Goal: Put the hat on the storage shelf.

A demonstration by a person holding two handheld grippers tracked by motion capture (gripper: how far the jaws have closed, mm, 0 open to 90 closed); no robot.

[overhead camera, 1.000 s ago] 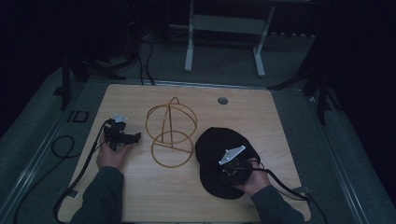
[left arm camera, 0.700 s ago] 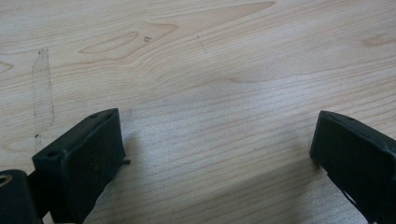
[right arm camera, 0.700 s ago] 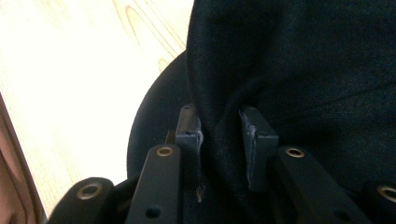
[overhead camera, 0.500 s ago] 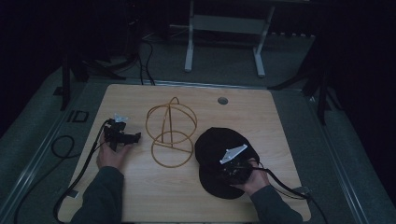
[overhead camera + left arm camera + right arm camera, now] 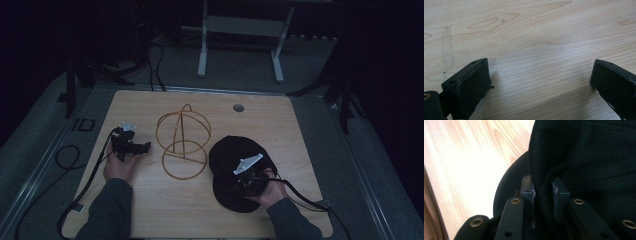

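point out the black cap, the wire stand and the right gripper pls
black cap (image 5: 226,156): high view, bare crown fabric left of the gripper.
wire stand (image 5: 185,173): high view, front of its round base ring.
right gripper (image 5: 543,191): right gripper view, fold of cap pinched between its jaws.

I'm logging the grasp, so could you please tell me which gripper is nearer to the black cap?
Right. The right gripper sits on the black cap, jaws just closing on a fold of its fabric. The left gripper rests beyond the wire stand, jaws open over bare table.

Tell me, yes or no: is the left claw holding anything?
No. The left claw stands wide open over the bare wooden table, with nothing between its jaws.
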